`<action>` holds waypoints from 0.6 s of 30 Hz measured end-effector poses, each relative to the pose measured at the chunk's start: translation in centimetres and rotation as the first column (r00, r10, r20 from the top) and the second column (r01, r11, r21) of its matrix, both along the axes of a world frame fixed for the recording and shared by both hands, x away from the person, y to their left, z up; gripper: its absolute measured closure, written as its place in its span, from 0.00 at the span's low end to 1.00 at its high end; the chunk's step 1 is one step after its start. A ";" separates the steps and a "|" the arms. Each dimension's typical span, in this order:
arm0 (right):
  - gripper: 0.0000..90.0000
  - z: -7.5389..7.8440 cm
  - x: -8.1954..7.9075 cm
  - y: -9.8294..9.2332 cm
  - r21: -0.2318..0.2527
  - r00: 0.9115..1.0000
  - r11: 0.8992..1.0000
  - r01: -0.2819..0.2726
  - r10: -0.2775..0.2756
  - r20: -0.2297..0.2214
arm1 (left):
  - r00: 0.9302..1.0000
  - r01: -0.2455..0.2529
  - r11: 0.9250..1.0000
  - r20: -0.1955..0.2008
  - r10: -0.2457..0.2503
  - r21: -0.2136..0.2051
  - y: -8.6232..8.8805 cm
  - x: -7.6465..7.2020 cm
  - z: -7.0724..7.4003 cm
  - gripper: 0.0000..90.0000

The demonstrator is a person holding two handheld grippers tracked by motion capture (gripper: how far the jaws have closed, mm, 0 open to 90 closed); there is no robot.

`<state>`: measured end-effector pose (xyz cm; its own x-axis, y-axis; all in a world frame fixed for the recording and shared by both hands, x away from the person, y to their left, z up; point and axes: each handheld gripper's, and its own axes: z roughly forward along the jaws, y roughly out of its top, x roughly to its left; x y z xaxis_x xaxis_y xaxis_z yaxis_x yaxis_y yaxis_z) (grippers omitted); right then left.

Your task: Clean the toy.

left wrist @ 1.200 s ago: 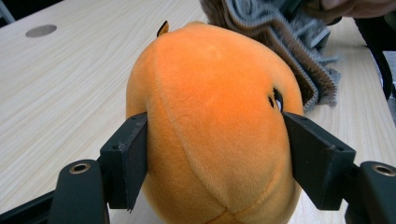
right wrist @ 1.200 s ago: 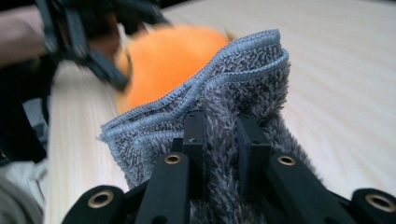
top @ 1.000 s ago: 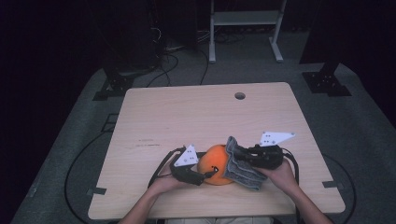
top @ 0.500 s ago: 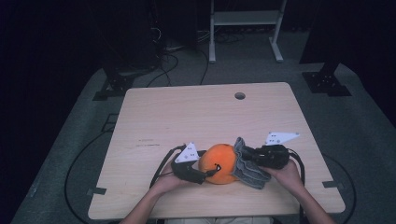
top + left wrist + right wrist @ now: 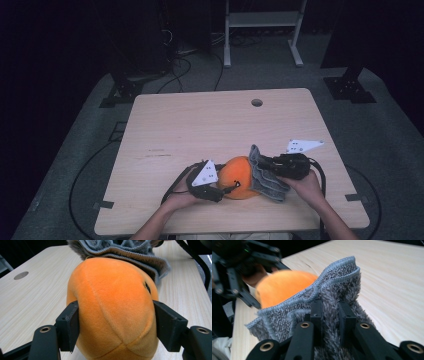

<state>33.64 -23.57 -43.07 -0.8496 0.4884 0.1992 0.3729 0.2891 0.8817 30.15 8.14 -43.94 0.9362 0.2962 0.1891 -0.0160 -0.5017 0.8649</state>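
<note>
In the high view, the pale wooden surface (image 5: 200,130) carries an orange plush ball (image 5: 239,176) near its 6 o'clock edge. The left gripper (image 5: 226,189) comes at the ball from 8 o'clock, with the person's left hand (image 5: 181,199) behind it. The right gripper (image 5: 264,164) lies at the ball's 3 o'clock, held by the right hand (image 5: 305,186), and a grey fluffy cloth (image 5: 266,175) is draped against the ball's 3 o'clock side, touching it. A round hole (image 5: 257,102) sits in the surface toward 12 o'clock.

In the left gripper view, the ball (image 5: 112,305) sits between the two black fingers (image 5: 68,327), which press its sides at 9 and 3 o'clock and dent the plush slightly; they have just been closing on it. The cloth (image 5: 130,255) lies bunched at the ball's 12 o'clock, touching its top edge.

In the right gripper view, the fingers (image 5: 317,312) stand nearly pressed together, pinching a fold of the cloth (image 5: 332,290) between them. The cloth's bound hem rises toward 12 o'clock. The ball (image 5: 284,287) shows beyond the cloth at 10 o'clock, and the left gripper (image 5: 242,270) stands behind it at 9 to 10 o'clock.
</note>
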 end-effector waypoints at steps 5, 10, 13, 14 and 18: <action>0.85 0.7 -0.6 -0.3 0.054 1.000 0.998 -0.021 0.021 0.008 | 1.000 0.004 1.000 0.011 -0.004 0.003 -0.1 -0.1 0.0 0.33; 0.85 0.8 -1.0 0.9 0.029 0.998 0.998 -0.054 0.053 0.029 | 1.000 0.002 1.000 0.001 -0.002 0.004 0.1 0.0 -0.1 0.33; 0.85 -0.2 -0.5 0.3 0.045 0.999 0.999 -0.029 0.029 -0.017 | 1.000 -0.008 1.000 -0.016 0.008 -0.006 0.2 0.2 -0.1 0.32; 0.85 -0.9 -0.4 -0.5 0.018 0.999 1.000 0.006 -0.006 -0.035 | 0.999 -0.016 1.000 -0.037 0.015 -0.013 0.4 0.5 -0.1 0.32; 0.85 -0.3 -1.3 -0.8 0.042 1.000 0.999 0.004 -0.003 -0.027 | 0.999 -0.018 1.000 -0.031 0.017 -0.021 0.1 0.5 -0.1 0.32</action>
<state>32.37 -24.38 -43.33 -0.8421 0.4817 0.2425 0.3977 0.2508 0.8826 30.64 8.26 -44.03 0.9362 0.3161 0.1538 0.0193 -0.4829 0.8755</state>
